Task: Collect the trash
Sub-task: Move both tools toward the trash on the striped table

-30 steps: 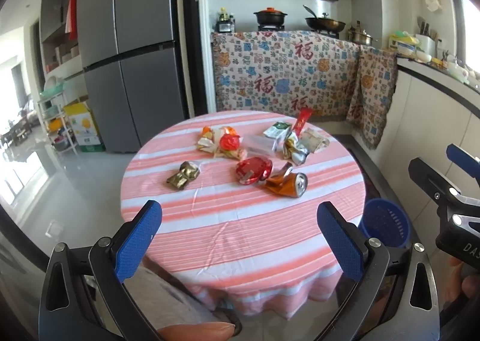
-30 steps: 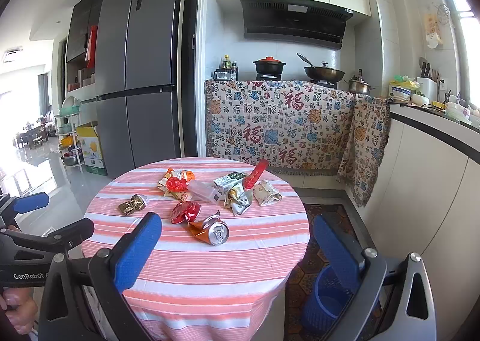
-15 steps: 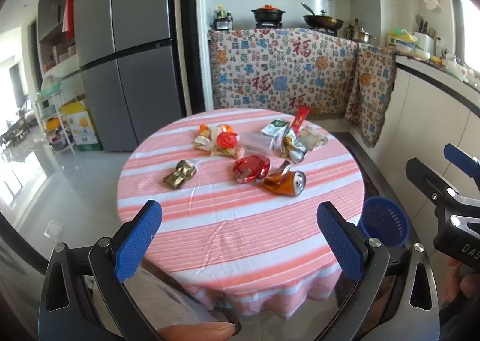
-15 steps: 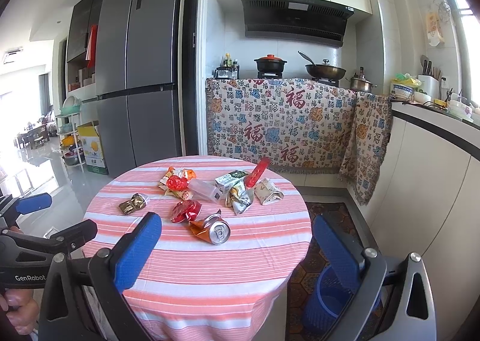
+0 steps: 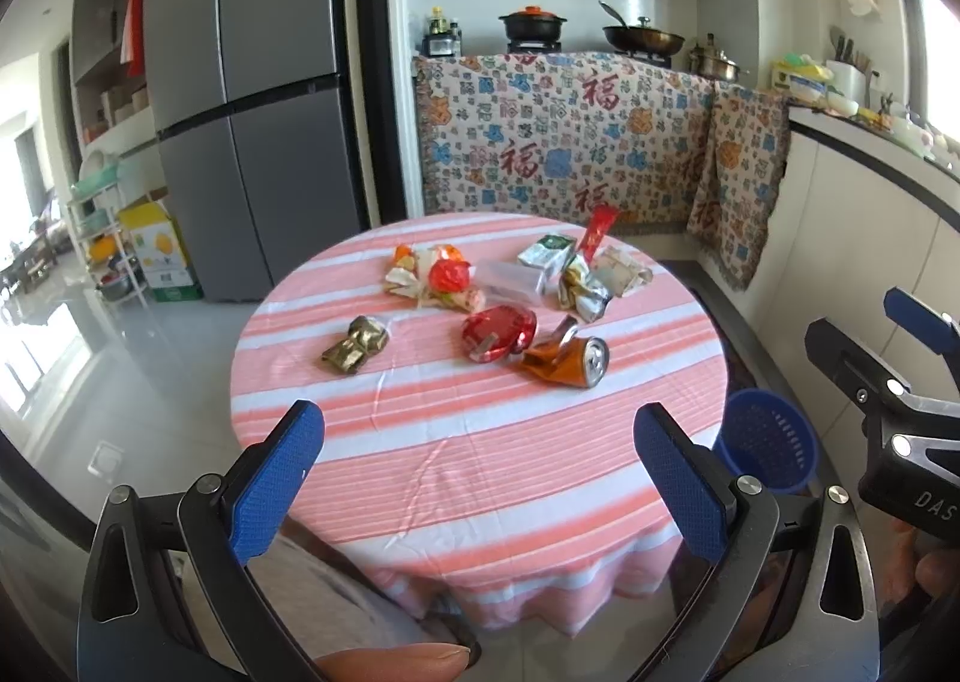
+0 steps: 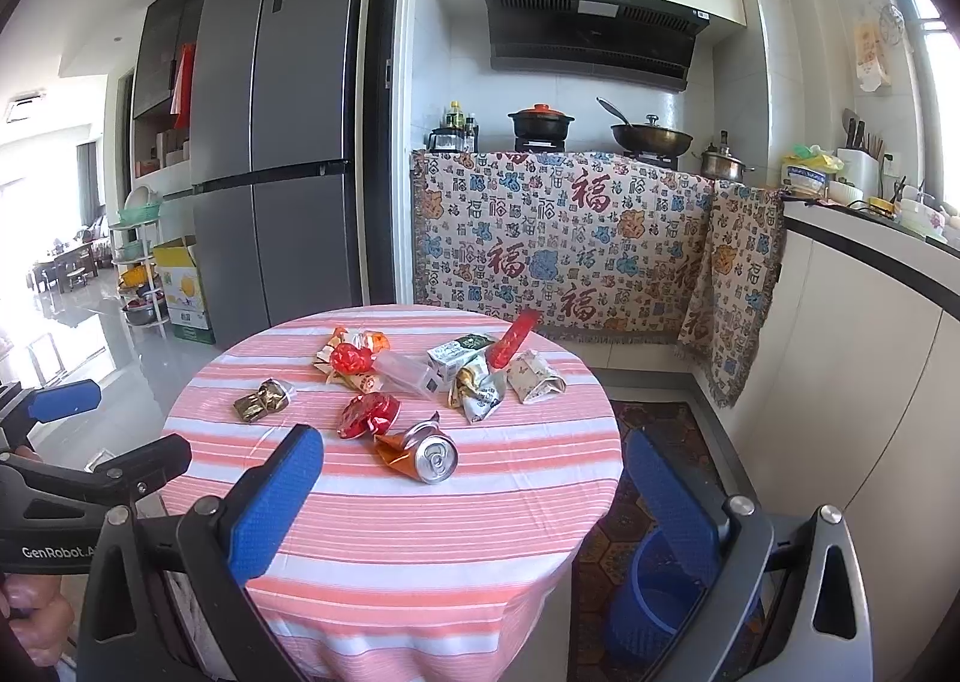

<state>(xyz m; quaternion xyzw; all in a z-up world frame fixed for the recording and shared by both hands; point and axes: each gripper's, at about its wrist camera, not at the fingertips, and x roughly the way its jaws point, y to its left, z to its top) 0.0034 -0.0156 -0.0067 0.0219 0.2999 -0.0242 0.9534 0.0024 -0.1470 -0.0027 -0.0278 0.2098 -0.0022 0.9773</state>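
Observation:
Trash lies on a round table with a pink striped cloth [image 5: 480, 442] [image 6: 390, 532]: a crushed orange can [image 5: 567, 361] [image 6: 420, 454], a red foil wrapper [image 5: 498, 329] [image 6: 367, 413], a gold wrapper [image 5: 355, 345] [image 6: 262, 400], a clear plastic box [image 5: 513, 281], a green carton [image 5: 546, 253] and more wrappers behind. A blue basket [image 5: 768, 445] [image 6: 660, 604] stands on the floor right of the table. My left gripper [image 5: 480, 478] is open and empty before the table's near edge. My right gripper [image 6: 474, 508] is open and empty, also short of the table.
A grey fridge [image 6: 282, 142] stands at the back left. A cloth-draped counter [image 6: 570, 238] with pots runs along the back, and a white counter [image 6: 870, 352] along the right. A patterned rug [image 6: 648, 442] lies by the basket.
Both grippers have drifted slightly, and the table sits a little higher in the left wrist view. Nothing on the table has moved.

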